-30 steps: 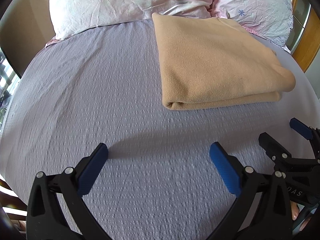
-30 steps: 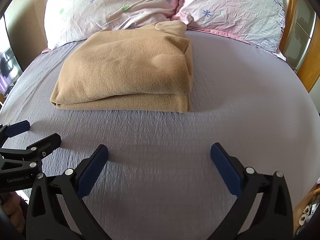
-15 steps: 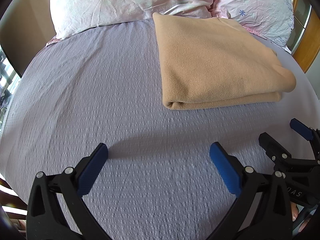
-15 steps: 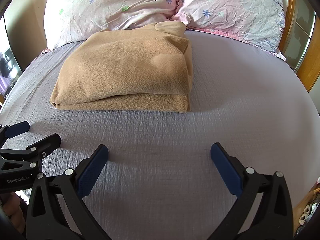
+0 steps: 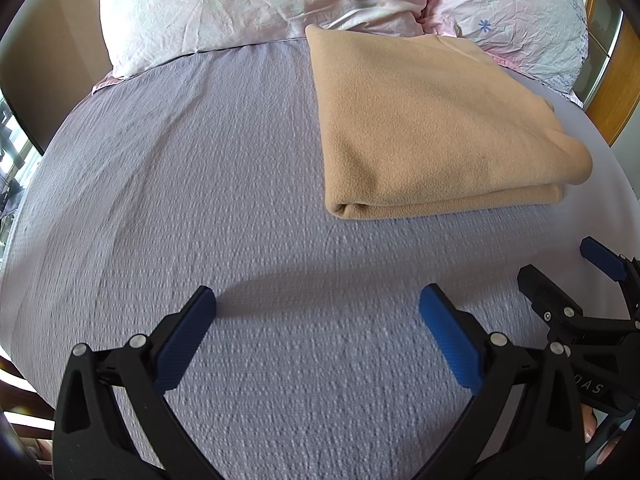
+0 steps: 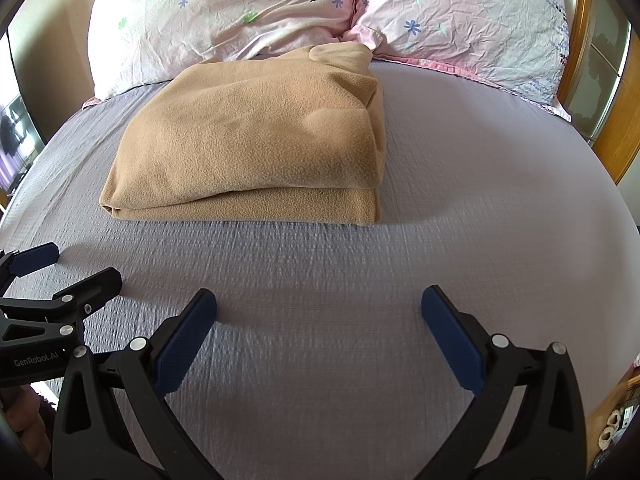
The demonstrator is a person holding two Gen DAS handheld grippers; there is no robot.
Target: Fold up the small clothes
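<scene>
In the left wrist view, the left gripper hangs low in the frame over the grey bedsheet, its blue-padded jaws spread wide with nothing between them, and the folded tan fleece garment lies well ahead in the upper right, apart from the fingers. In the right wrist view, the same garment sits in the upper left of centre, its far end touching the flowered pillows, while the right gripper at the bottom is likewise wide and empty, with the left gripper's tips just beside it at the left edge.
</scene>
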